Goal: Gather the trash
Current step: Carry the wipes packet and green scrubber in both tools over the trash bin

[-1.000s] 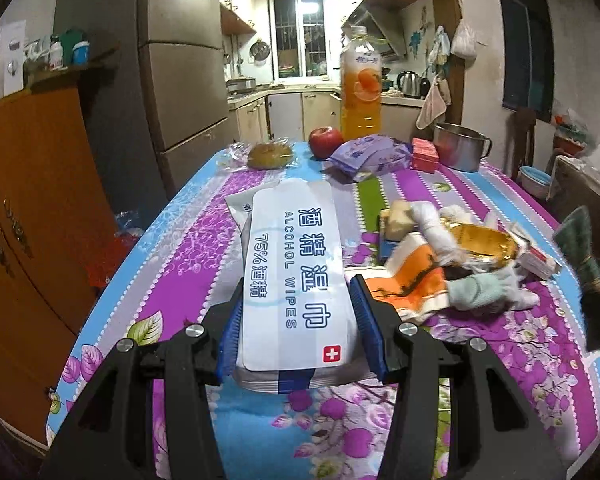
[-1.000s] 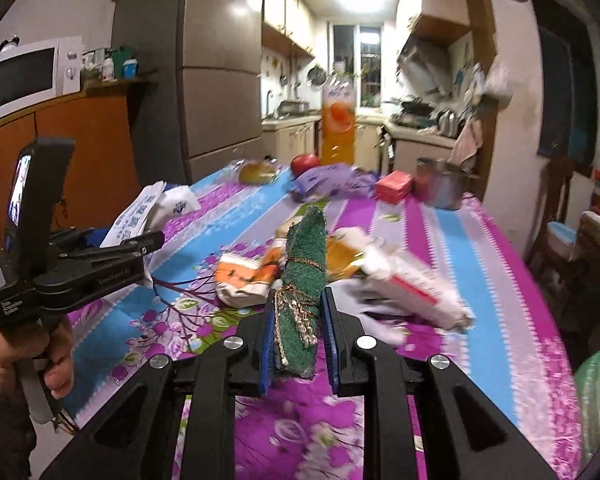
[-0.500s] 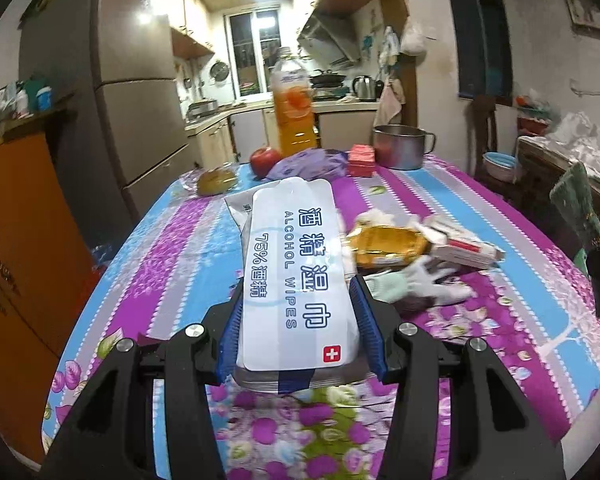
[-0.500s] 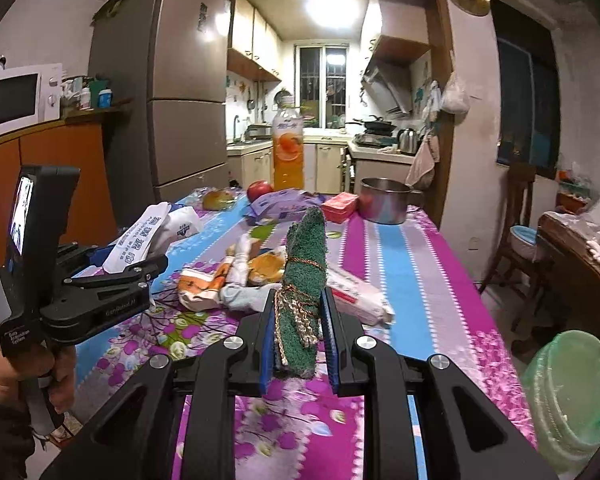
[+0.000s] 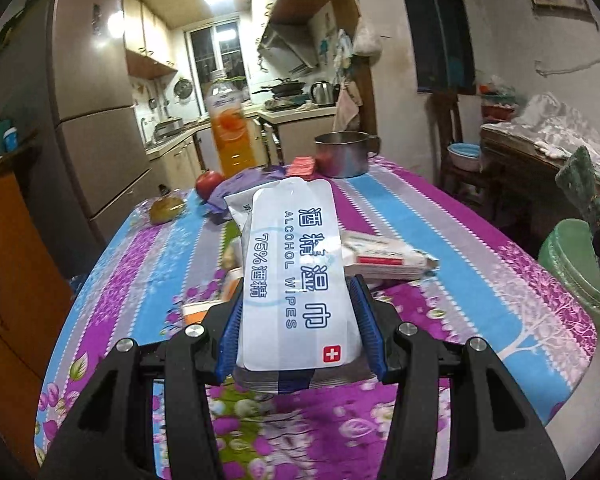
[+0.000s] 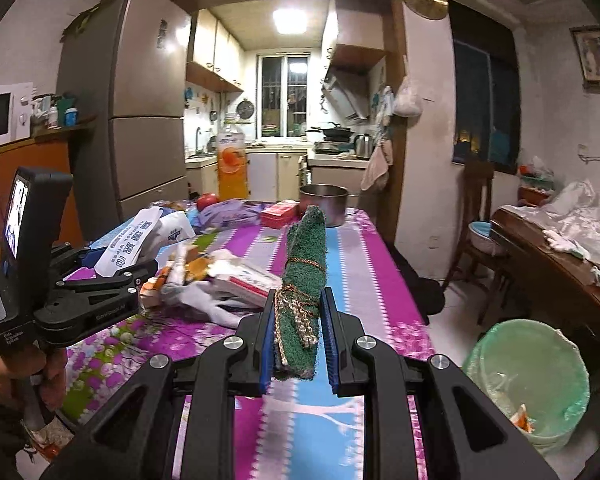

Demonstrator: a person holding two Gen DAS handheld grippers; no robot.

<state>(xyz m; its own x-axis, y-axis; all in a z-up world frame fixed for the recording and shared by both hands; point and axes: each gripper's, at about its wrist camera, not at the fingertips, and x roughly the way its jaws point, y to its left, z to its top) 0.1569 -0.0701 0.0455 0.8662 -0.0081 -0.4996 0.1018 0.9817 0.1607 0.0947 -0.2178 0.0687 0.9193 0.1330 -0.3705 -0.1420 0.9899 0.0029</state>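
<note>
While both hands are loaded, what matters for us is where the green-lined bin [image 6: 528, 380] stands: on the floor off the table's right edge, low and to the right of the right gripper [image 6: 298, 344], and further right again from the left gripper [image 5: 298, 332], so our right hand is the nearer one. Our right gripper is clamped on a rolled green scrubbing cloth [image 6: 302, 280] wound with a gold chain, its long axis running straight out along the fingers and tilted slightly up. Our left gripper is closed across the near end of a white alcohol wipes pack [image 5: 296, 264], which also points forward, lengthwise, over the flowered tablecloth [image 5: 440, 216]. Compared with a second ago, both views have swung rightward: the bin, absent then, now fills the right wrist view's lower right corner and shows at the left view's right edge, while the remaining litter pile [image 6: 204, 276] has slid leftward. Neither grip has changed.
</note>
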